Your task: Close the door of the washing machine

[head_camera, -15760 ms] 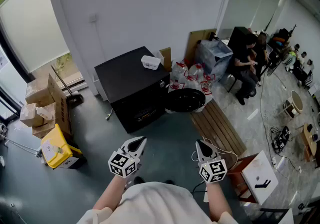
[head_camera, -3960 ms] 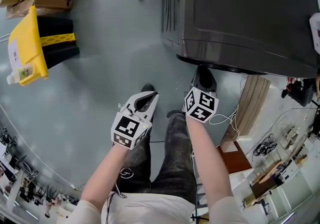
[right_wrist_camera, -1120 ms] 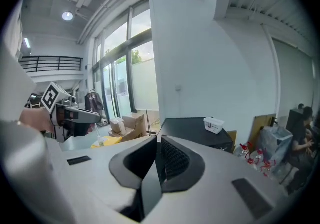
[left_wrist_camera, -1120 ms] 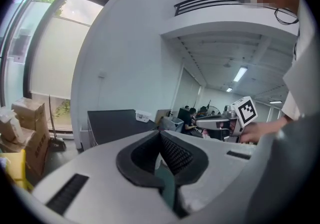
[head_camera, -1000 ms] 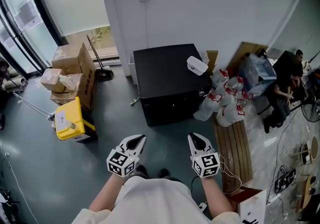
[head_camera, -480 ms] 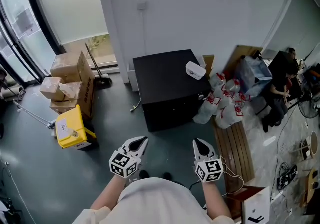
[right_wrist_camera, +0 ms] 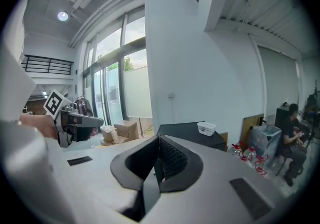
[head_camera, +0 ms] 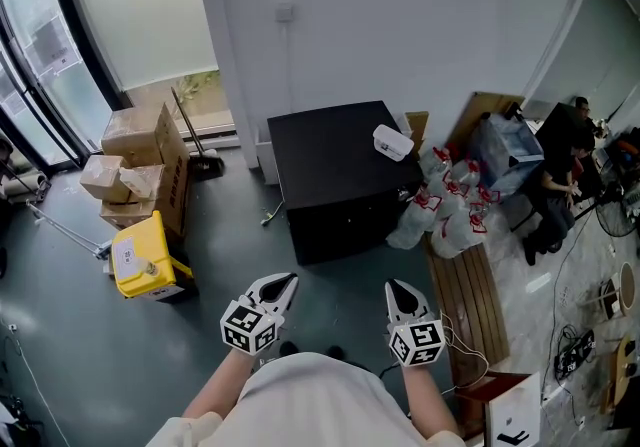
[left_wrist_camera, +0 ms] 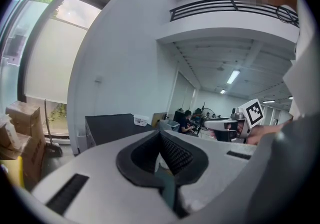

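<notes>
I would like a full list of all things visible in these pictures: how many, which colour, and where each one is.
washing machine: one, black, against the white wall, centre
tub: one, white, on the washing machine's top, right side
cardboard boxes: a stack, brown, left of the machine, by the window
case: one, yellow, on the floor in front of the boxes
broom: one, dark, between the boxes and the wall
plastic bags: several, white with red print, right of the machine
slatted bench: one, brown wood, on the floor at right
person: at least one, dark clothes, seated far right
left gripper: one, white and black, jaws together, empty
right gripper: one, white and black, jaws together, empty
</notes>
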`<state>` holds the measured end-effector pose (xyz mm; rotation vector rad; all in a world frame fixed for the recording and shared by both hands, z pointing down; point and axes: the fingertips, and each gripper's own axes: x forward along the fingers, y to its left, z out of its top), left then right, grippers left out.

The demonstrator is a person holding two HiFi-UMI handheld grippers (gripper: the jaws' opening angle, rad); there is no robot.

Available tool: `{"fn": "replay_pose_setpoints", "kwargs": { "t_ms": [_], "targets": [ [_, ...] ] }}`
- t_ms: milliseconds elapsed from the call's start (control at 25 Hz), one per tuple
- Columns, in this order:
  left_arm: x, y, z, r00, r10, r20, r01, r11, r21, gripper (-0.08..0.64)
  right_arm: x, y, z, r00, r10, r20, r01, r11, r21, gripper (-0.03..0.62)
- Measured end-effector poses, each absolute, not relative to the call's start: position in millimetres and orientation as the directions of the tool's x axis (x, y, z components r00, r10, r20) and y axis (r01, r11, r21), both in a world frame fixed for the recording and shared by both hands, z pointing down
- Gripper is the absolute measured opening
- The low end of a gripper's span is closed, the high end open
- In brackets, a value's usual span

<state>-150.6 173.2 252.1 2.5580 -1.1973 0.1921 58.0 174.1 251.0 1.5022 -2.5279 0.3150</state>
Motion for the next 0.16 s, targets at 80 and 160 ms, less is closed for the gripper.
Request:
{"fn": "replay_pose_setpoints", "kwargs": {
  "t_ms": [80,160],
  "targets": [
    [-151.1,174.3,254.5,0.641,-0.726,0.248,-0.767,-0.601,0.223,0.006,56.6,175.5,253.5,-0.472,-0.841,0.263,-0.880,0.466,-0.090,0.031],
    [-152.0,175.2,256.7,0.641,-0.727,0.247,-0.767,-0.600,0.226,0.006,54.5,176.4,255.6,-0.474,-0.841,0.263,-0.880,0.467,-0.090,0.032]
  ]
}}
